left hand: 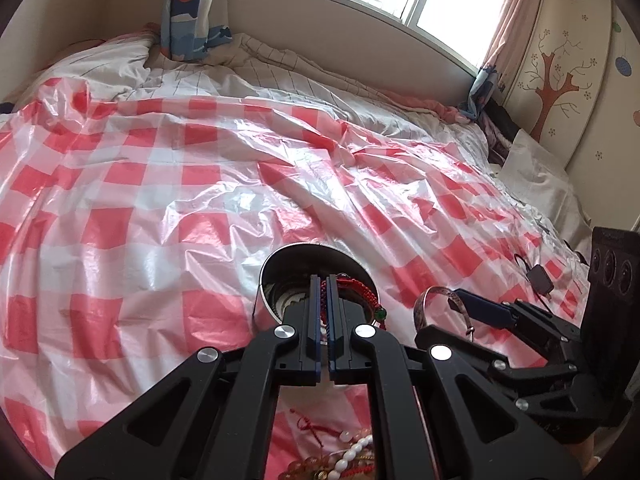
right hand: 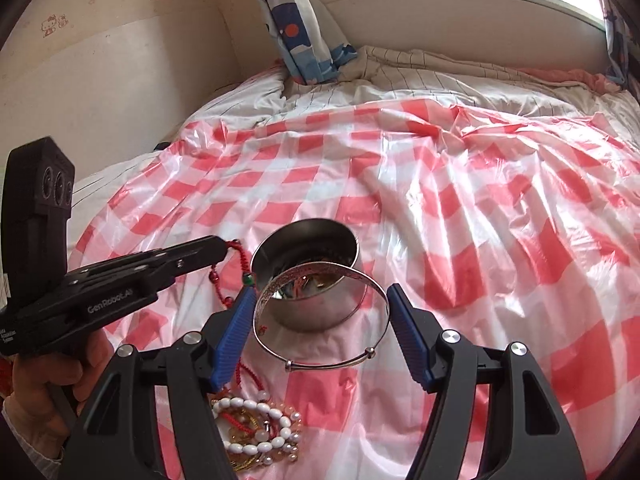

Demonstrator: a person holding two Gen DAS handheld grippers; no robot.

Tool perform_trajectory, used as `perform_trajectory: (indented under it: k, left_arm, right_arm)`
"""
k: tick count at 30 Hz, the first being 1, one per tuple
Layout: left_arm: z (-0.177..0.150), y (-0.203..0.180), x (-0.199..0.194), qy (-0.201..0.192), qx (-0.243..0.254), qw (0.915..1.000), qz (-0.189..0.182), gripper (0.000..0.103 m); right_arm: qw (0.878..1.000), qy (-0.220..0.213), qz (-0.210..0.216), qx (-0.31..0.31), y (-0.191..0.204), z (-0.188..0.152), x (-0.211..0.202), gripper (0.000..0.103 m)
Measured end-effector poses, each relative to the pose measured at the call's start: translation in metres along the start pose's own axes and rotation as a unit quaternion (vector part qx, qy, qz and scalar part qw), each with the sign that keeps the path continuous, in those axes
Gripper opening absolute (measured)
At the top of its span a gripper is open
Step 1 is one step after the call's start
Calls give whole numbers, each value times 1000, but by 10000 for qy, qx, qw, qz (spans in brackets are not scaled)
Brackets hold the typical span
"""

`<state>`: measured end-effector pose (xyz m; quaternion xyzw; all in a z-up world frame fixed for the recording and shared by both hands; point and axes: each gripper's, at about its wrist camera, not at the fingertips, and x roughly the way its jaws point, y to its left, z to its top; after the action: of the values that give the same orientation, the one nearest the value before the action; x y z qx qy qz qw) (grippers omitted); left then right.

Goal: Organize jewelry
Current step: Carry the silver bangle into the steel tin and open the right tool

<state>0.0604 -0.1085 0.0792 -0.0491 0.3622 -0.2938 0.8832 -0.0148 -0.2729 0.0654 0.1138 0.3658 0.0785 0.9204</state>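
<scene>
A steel bowl (right hand: 316, 276) stands on the red-checked plastic sheet and holds some jewelry; it also shows in the left wrist view (left hand: 280, 272). My left gripper (left hand: 324, 280) is shut on a red beaded cord necklace (left hand: 360, 286) with a green bead, held beside the bowl's rim; the necklace (right hand: 236, 256) hangs from it in the right wrist view. My right gripper (right hand: 322, 300) holds a silver bangle (right hand: 320, 320) between its wide-set blue pads, tilted over the bowl's near rim. A pile of white and pink bead bracelets (right hand: 256, 428) lies below.
The red-checked sheet (left hand: 160, 184) covers a rumpled bed with striped bedding (right hand: 440, 72) behind. A small black pendant on a cord (left hand: 540, 280) lies at the right. Wall and window lie beyond the bed.
</scene>
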Motion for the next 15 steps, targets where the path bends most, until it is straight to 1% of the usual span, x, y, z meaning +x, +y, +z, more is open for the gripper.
perform_trajectory:
  k: [2, 3, 4, 5, 6, 7, 9, 10, 11, 13, 15]
  left_arm:
    - [7, 0, 11, -50, -22, 10000, -21, 2]
    - [10, 1, 20, 2, -39, 10000, -22, 3]
    - [13, 5, 31, 155, -81, 9998, -27, 3]
    - [15, 8, 41, 341, -122, 9993, -35, 5]
    - [16, 11, 49, 529, -156, 9985, -57, 11]
    - [17, 14, 51, 608, -175, 9980, -23, 16]
    - [17, 23, 42, 503, -207, 9984, 144, 29]
    - [17, 29, 34, 441, -268, 9985, 192, 34]
    - [16, 35, 27, 386, -353, 9983, 272, 42]
    - [13, 49, 11, 251, -541, 9971, 481, 44]
    - [9, 59, 0, 189, -671, 9957, 603, 46]
  right_arm:
    - [10000, -4, -40, -67, -1, 4, 3, 65]
    - [9999, -12, -56, -98, 0, 7, 5, 65]
    - [9999, -26, -68, -123, 0, 11, 9, 65]
    - [9999, -35, -75, -148, 1, 14, 12, 65]
    - [9998, -38, -83, -193, 2, 19, 16, 65]
    - [9996, -24, -86, -252, 4, 22, 21, 65]
    - [9994, 22, -76, -349, 8, 27, 31, 65]
    - [9992, 44, -74, -398, 10, 28, 37, 65]
    - [9989, 82, -58, -458, 13, 30, 44, 65]
    - [9984, 129, -28, -559, 20, 34, 56, 65]
    - [9977, 156, -10, -653, 27, 36, 64, 65]
